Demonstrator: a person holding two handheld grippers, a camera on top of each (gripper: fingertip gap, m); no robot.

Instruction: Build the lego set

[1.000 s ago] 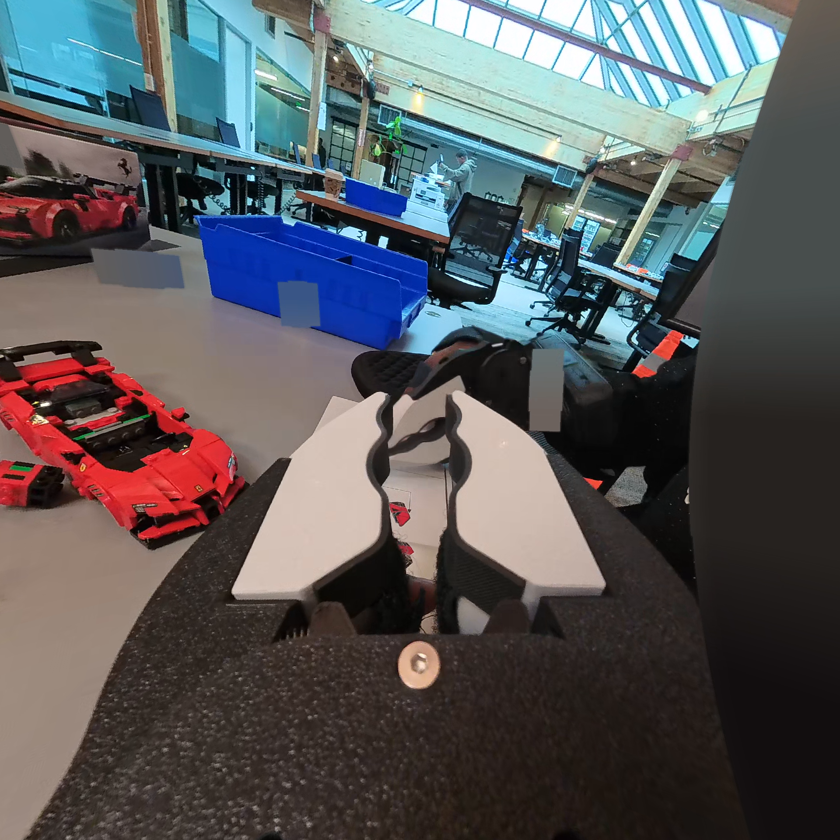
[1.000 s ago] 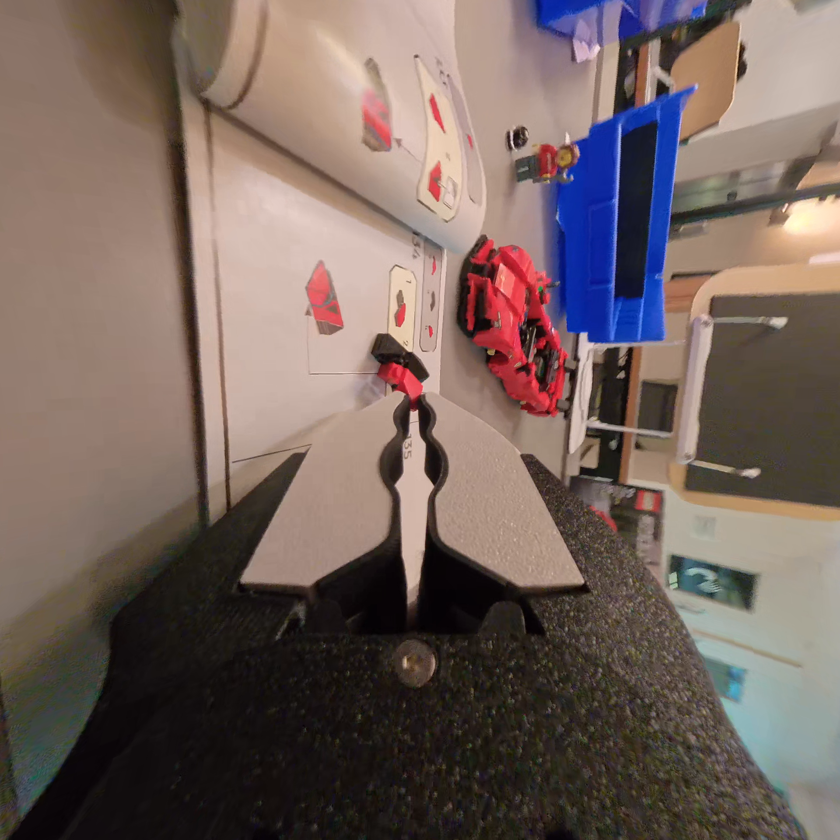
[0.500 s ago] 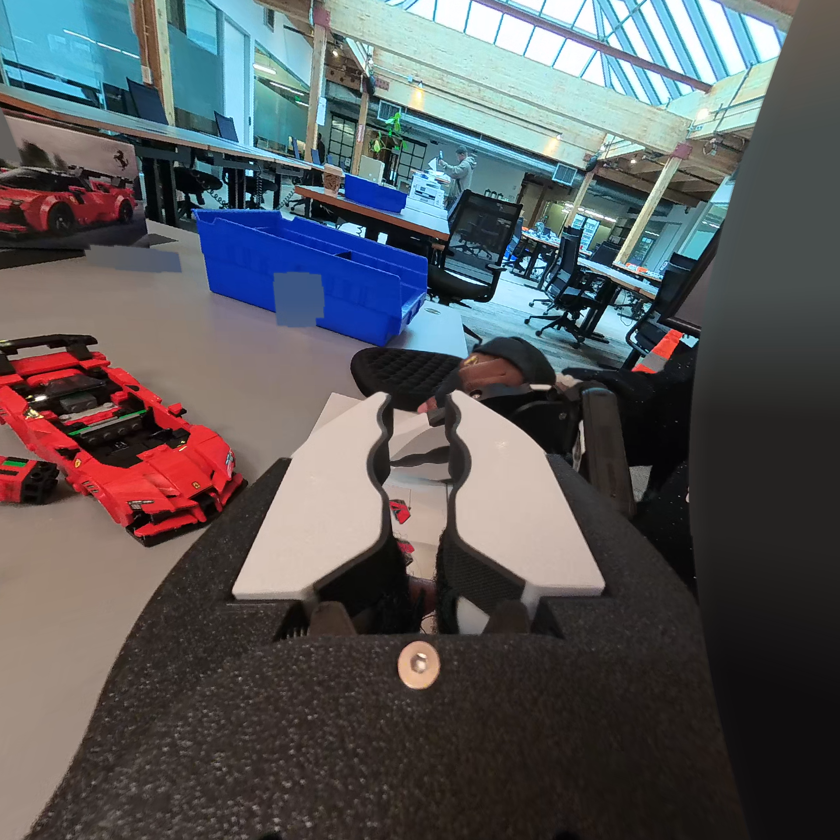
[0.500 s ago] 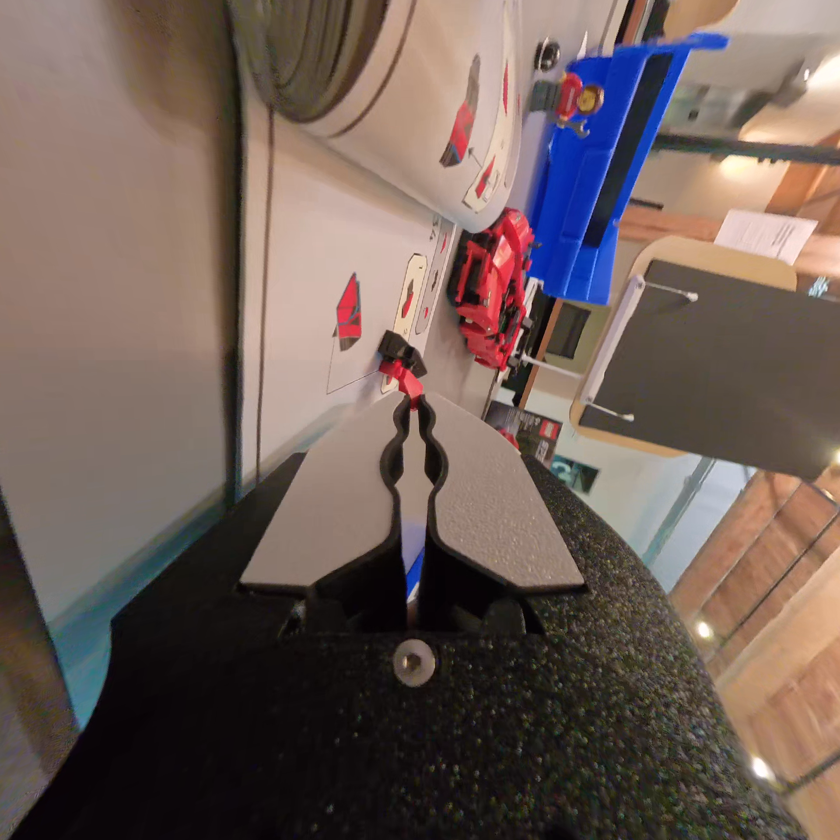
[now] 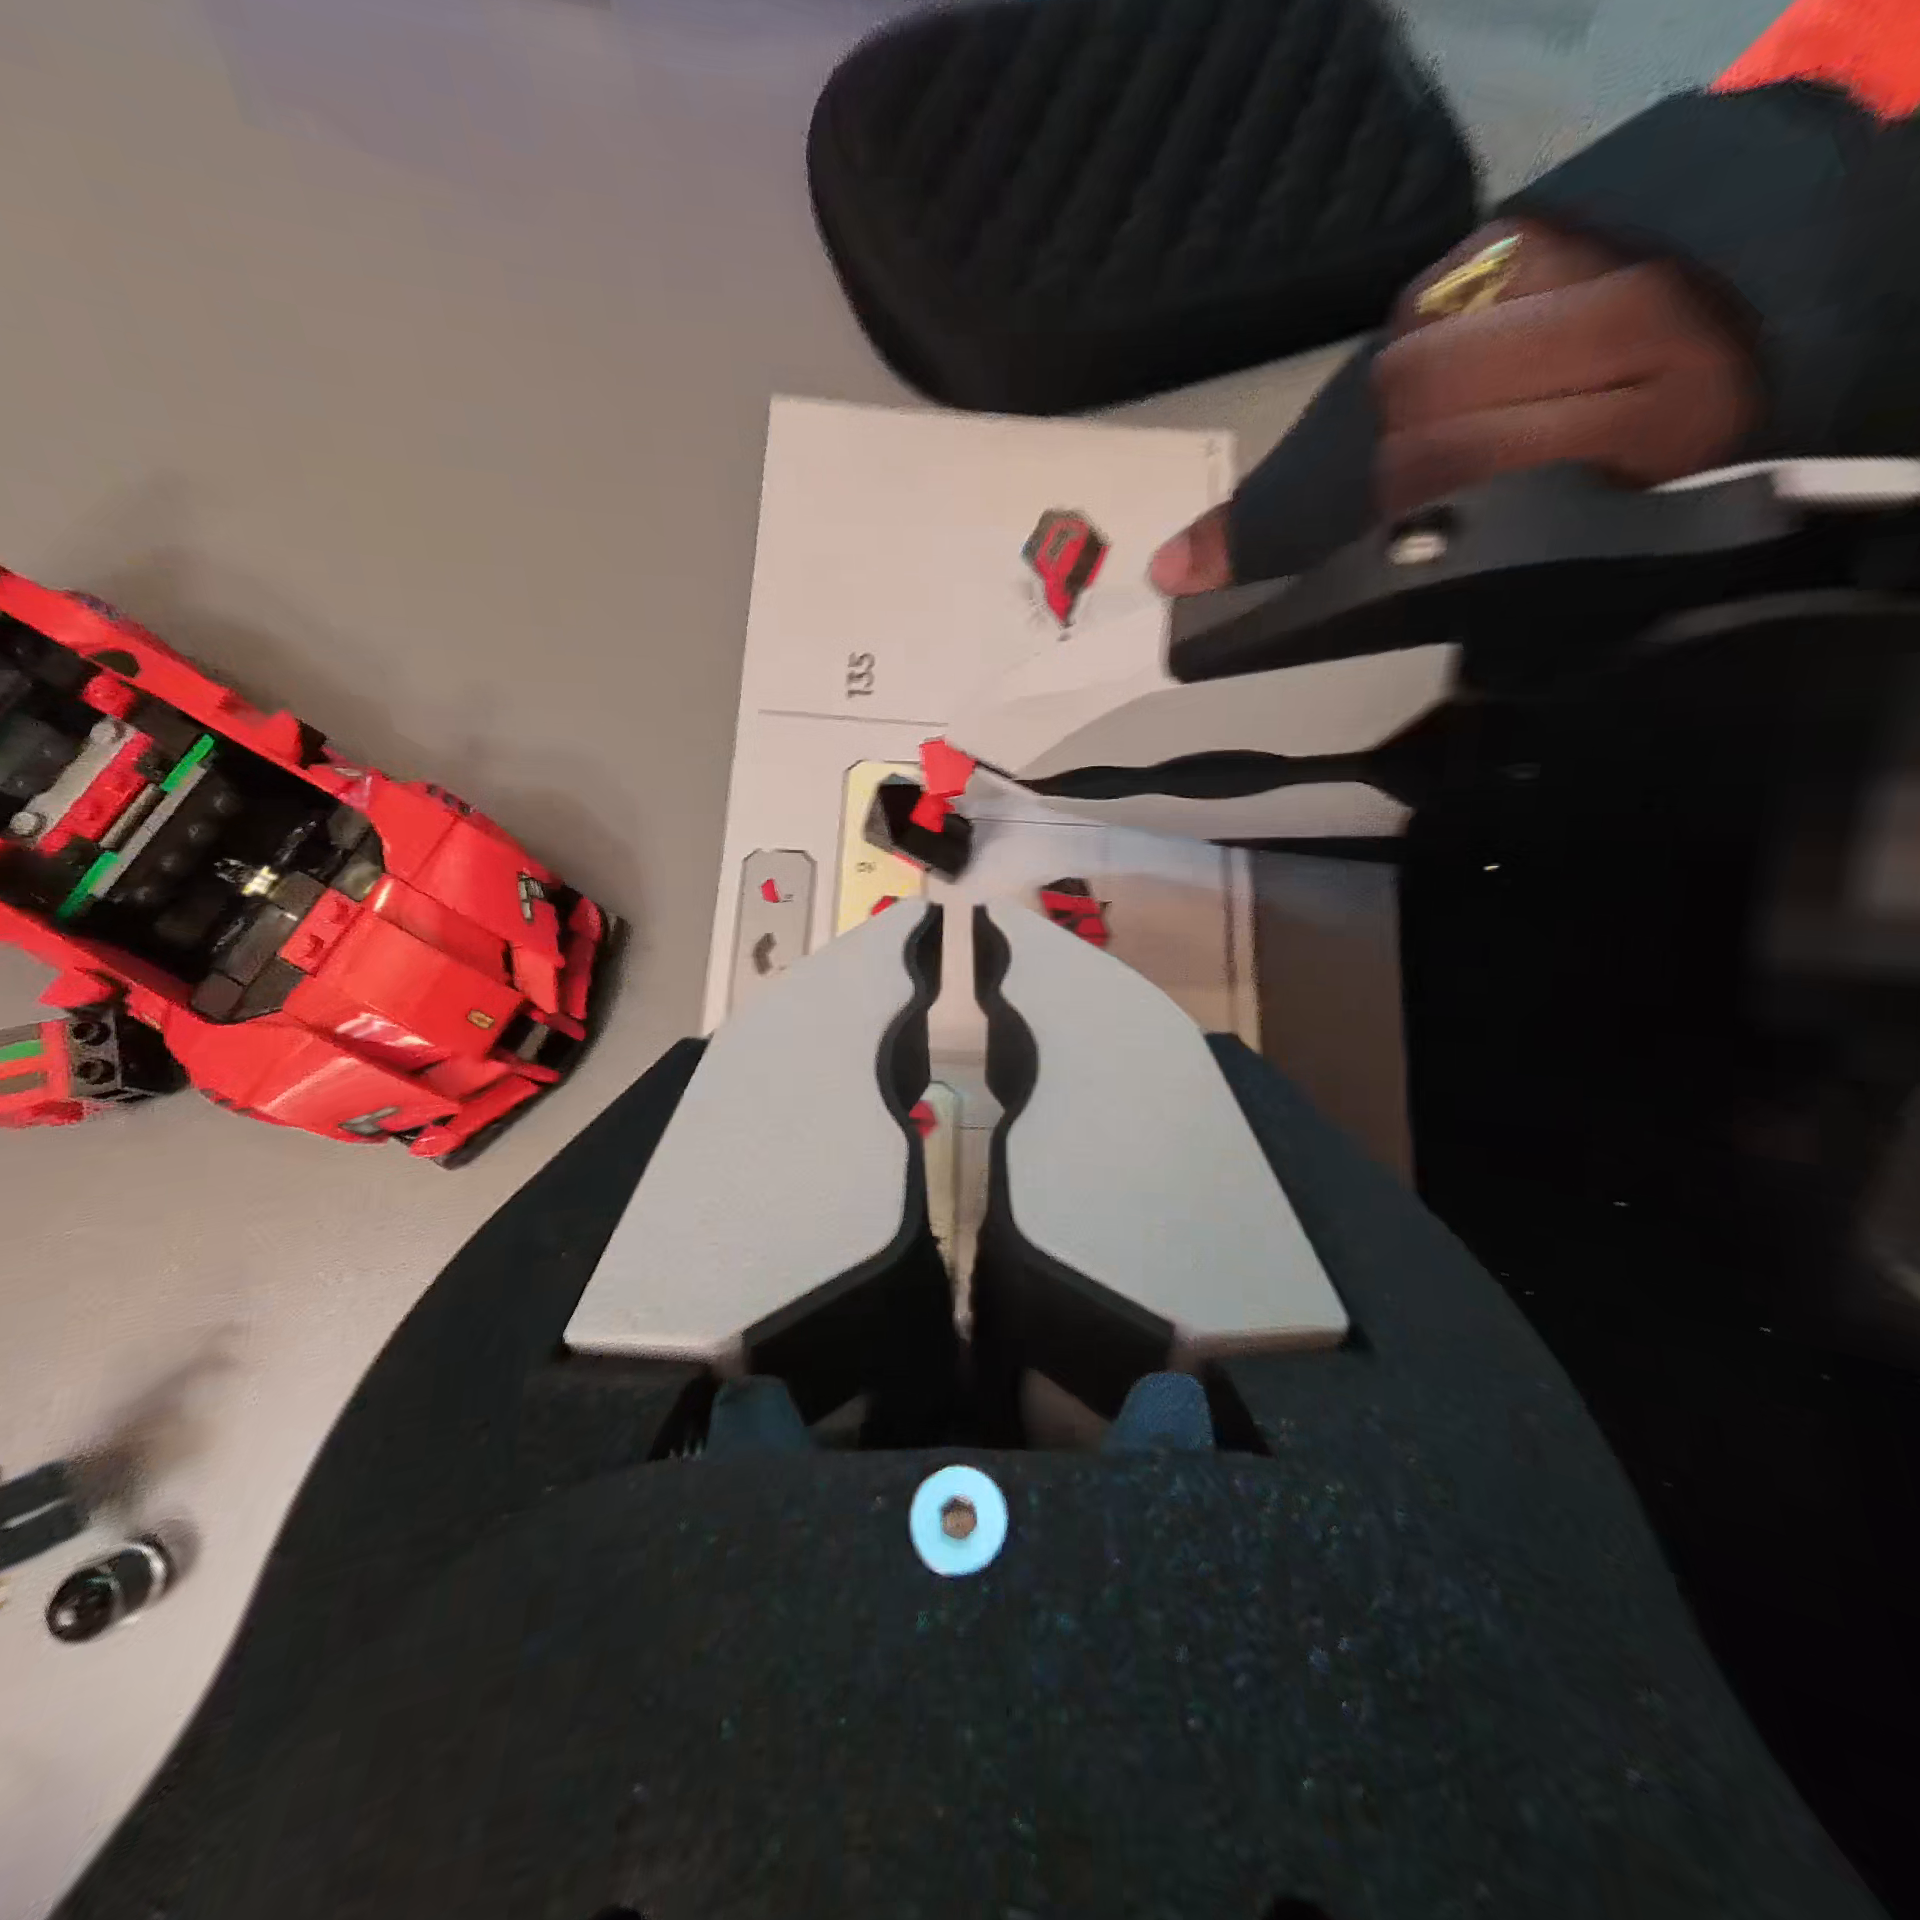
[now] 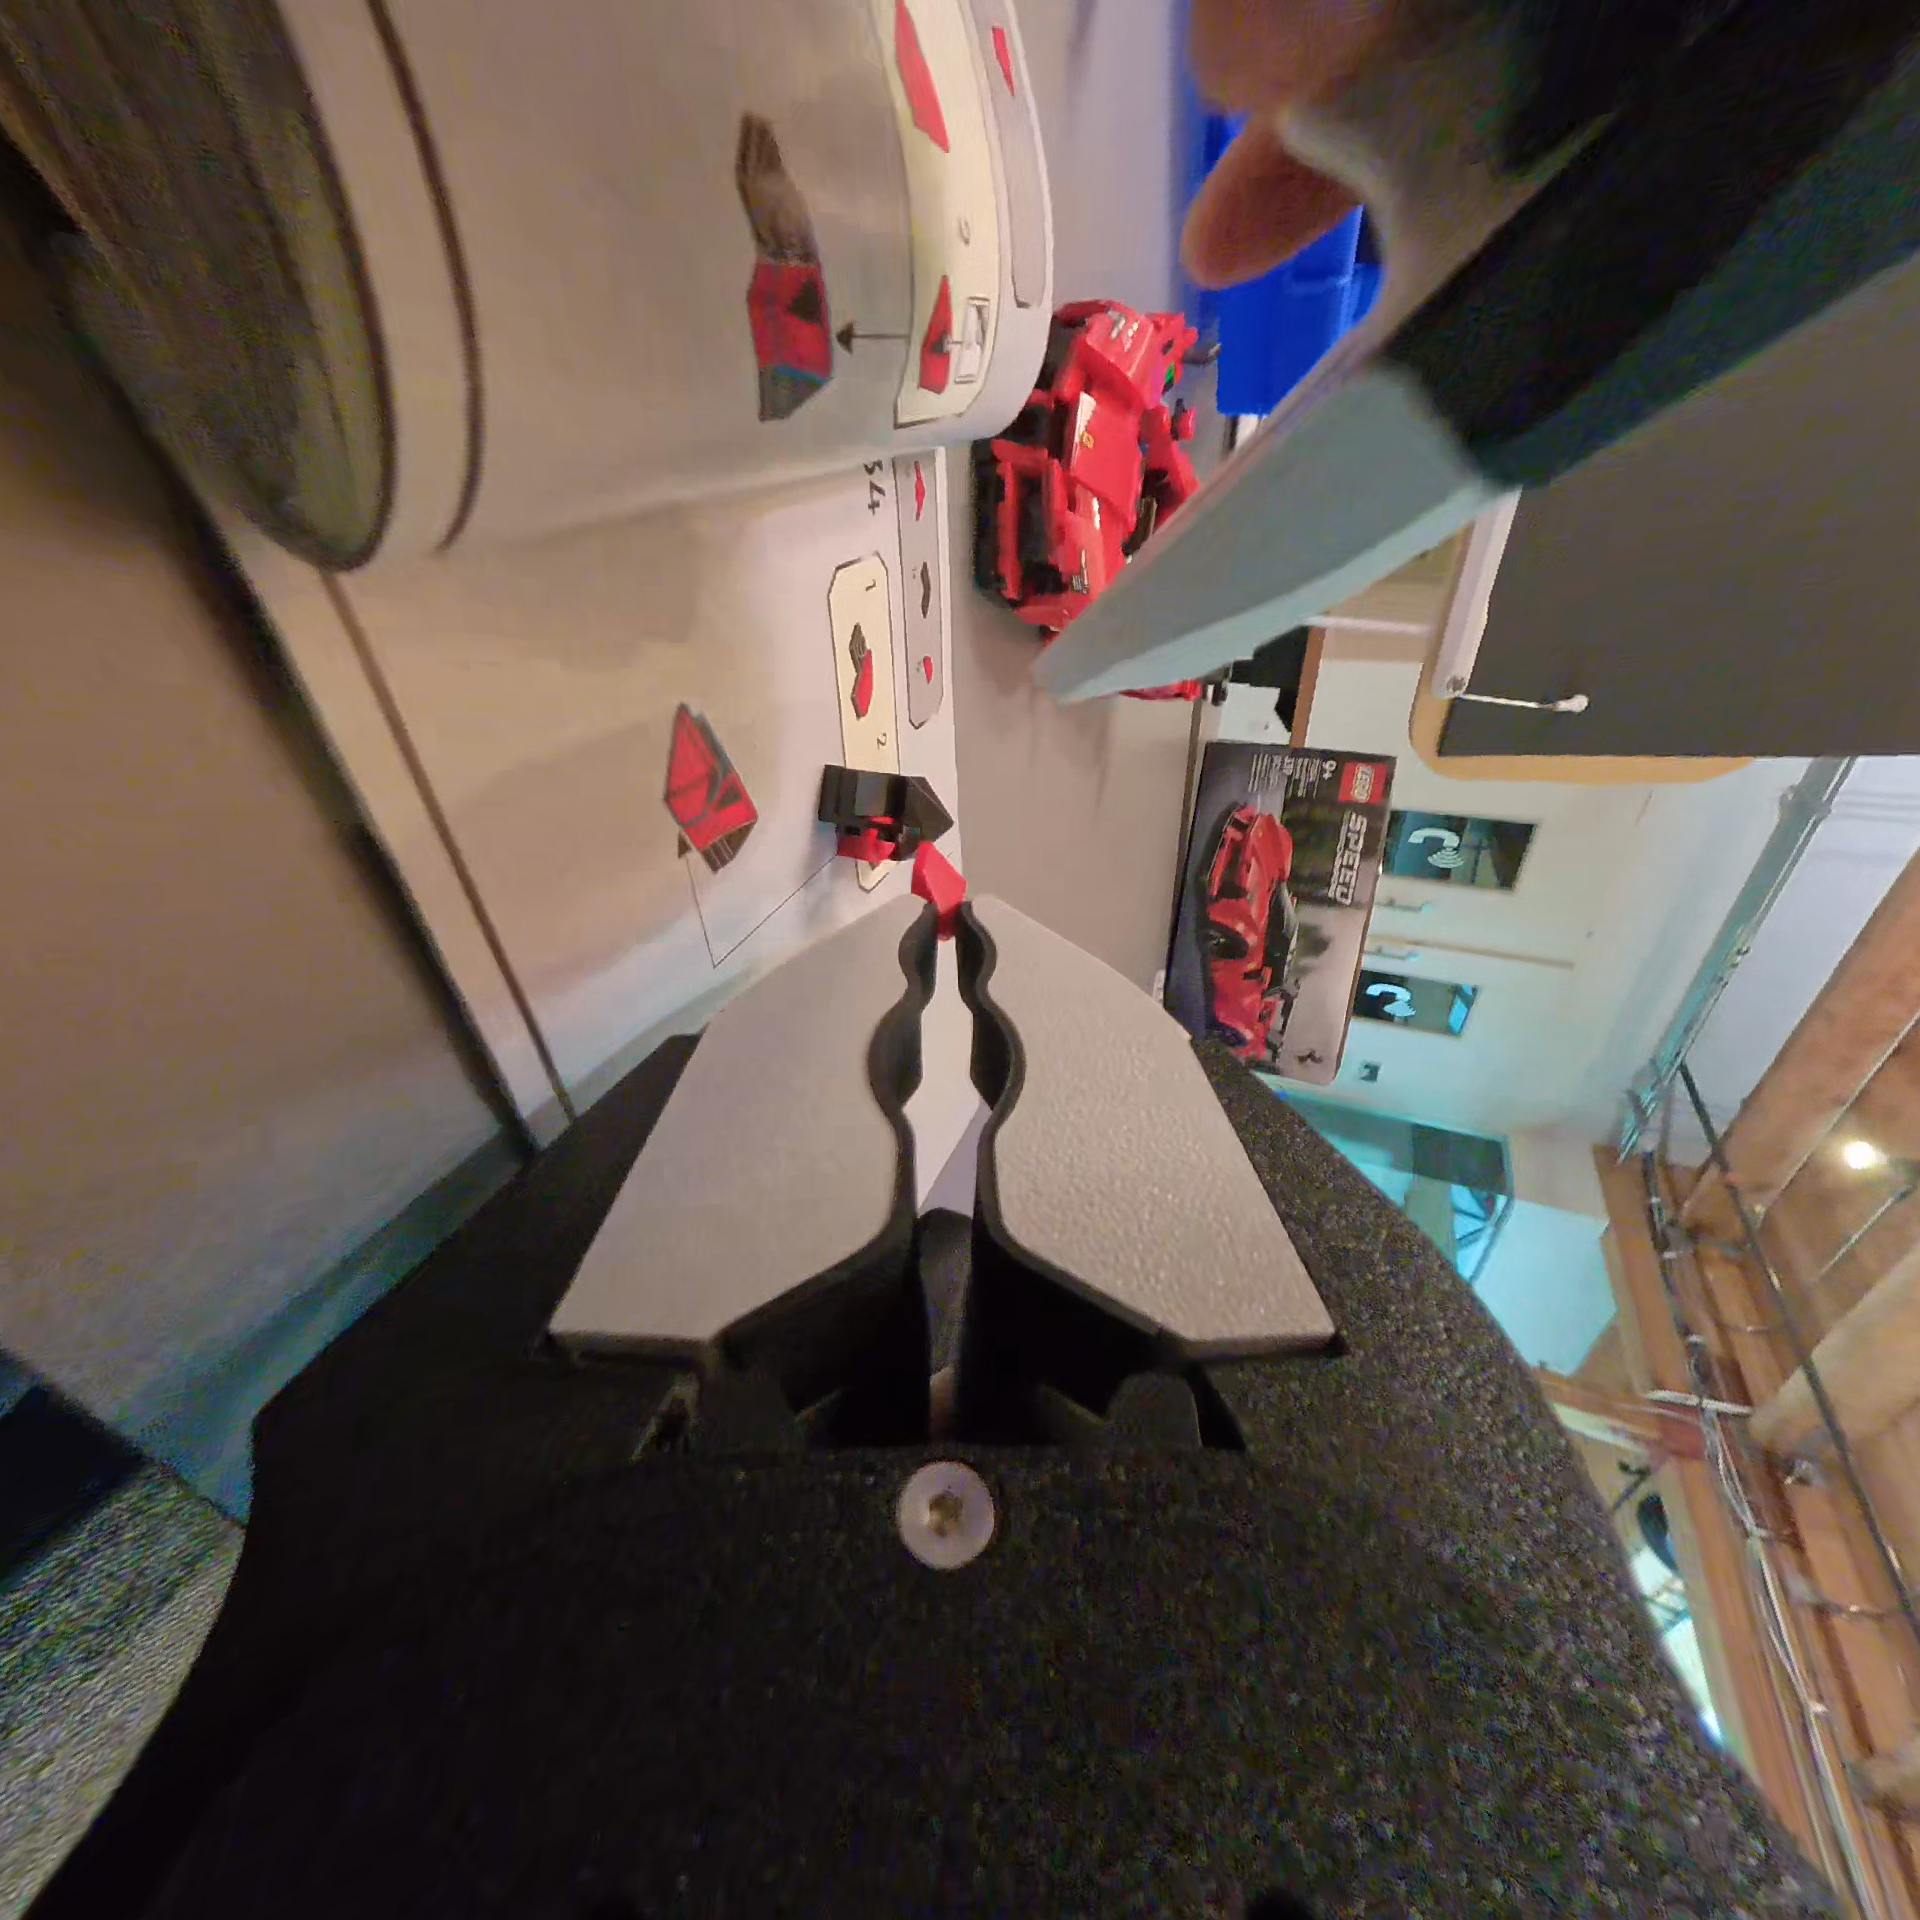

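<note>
My right gripper [image 6: 943, 914] is shut on the red part of a small red and black lego piece [image 6: 883, 810], which sits over the open instruction booklet [image 6: 582, 665]. In the left wrist view the right gripper [image 5: 987, 792] reaches in from the right with that piece [image 5: 925, 821] at its tips. My left gripper [image 5: 956, 914] points down at the booklet [image 5: 935, 520] just short of the piece. Its jaws are almost together and hold nothing. The part-built red car [image 5: 312, 914] lies on the grey table to the left and also shows in the right wrist view [image 6: 1081, 468].
A loose black wheel [image 5: 109, 1590] and a small red, green and black piece [image 5: 52, 1070] lie by the car. A black mesh pad [image 5: 1132, 177] sits beyond the booklet. A hand [image 5: 1538, 384] holds the right gripper. The set's box [image 6: 1278, 914] and a blue bin [image 6: 1288, 312] stand farther off.
The left gripper has tipped down from facing the room to facing the table, and its jaws have narrowed. The right gripper has brought the piece close in front of the left tips.
</note>
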